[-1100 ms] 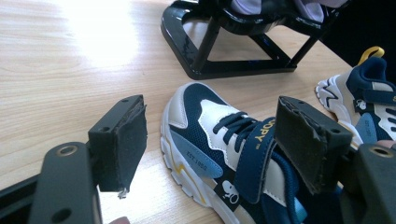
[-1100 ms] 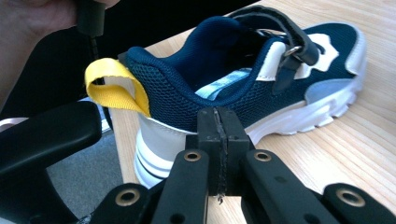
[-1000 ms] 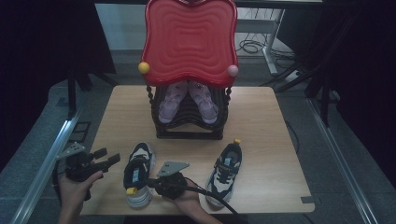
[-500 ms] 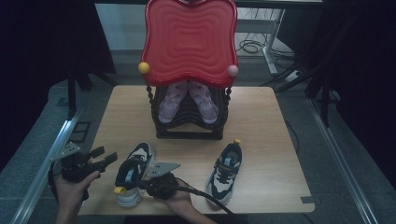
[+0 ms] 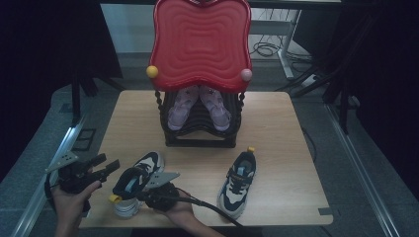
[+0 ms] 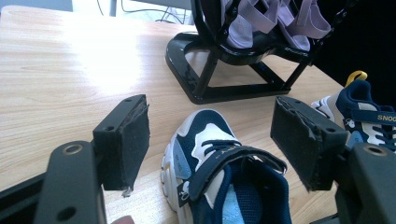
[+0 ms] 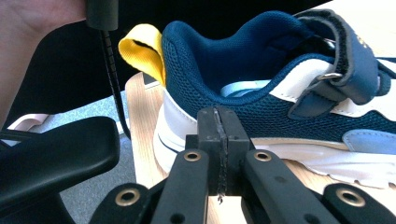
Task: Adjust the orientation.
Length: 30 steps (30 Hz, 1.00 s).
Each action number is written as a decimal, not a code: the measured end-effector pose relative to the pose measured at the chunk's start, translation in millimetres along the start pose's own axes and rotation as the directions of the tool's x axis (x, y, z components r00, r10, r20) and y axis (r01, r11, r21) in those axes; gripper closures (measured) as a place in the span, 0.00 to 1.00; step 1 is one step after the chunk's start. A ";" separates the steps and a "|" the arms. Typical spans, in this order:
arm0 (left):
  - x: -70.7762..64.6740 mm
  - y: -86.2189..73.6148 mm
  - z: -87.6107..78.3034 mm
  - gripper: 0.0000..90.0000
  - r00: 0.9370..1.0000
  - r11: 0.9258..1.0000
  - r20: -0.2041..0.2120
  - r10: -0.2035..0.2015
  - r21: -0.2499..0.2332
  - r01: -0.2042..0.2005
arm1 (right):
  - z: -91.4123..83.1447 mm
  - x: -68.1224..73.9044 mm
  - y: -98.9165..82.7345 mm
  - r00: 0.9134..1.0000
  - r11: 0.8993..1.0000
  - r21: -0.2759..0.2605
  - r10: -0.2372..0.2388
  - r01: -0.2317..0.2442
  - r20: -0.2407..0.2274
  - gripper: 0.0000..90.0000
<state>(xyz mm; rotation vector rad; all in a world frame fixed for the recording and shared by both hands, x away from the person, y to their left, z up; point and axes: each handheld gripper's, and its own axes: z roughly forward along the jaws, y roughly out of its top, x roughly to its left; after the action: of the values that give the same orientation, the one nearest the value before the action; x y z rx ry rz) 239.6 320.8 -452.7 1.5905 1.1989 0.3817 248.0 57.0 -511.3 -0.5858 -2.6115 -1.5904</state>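
Since a second ago the near sneaker [image 5: 136,181] has slid left toward the front-left corner of the worktop [image 5: 276,123], the right claw [image 5: 148,185] moving with it. Red wavy-topped rack [image 5: 200,44], black frame, mid-worktop at the rear; pair of pink shoes [image 5: 199,106] on its shelf. Second navy-and-white sneaker [image 5: 238,178], front right, well apart from the first. Right claw: jaws pressed together, empty, just beside the near sneaker's heel. Left claw [image 5: 108,165]: jaws spread wide, empty, beside the near sneaker's toe [image 6: 203,126].
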 end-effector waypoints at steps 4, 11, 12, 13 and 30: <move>0.1 -0.4 1.0 0.32 1.000 1.000 0.002 0.000 0.004 0.000 | 5.1 1.1 1.1 1.000 1.000 -0.002 0.006 -0.006 -0.004 1.00; -0.8 -0.6 1.7 0.31 1.000 1.000 0.002 0.005 0.008 -0.006 | 13.0 6.6 4.6 1.000 1.000 0.010 -0.004 0.004 -0.004 1.00; -0.3 -0.6 1.5 0.32 1.000 1.000 0.002 0.005 0.006 -0.005 | 12.9 6.8 4.4 1.000 1.000 0.012 -0.005 0.005 -0.003 1.00; 0.0 -0.7 1.3 0.32 1.000 1.000 0.001 0.005 0.007 -0.005 | 12.0 7.2 4.0 1.000 1.000 0.015 -0.008 0.008 0.000 1.00; -1.4 -4.5 10.3 0.32 1.000 0.999 -0.002 0.010 0.042 -0.010 | -87.2 7.2 12.0 0.992 0.994 -0.071 -0.077 0.085 0.103 0.99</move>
<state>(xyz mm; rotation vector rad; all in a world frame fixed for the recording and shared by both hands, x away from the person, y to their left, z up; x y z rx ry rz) 244.4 313.7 -460.2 1.6328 1.2075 0.3669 230.5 -11.2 -457.8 -0.5855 -2.6902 -1.7331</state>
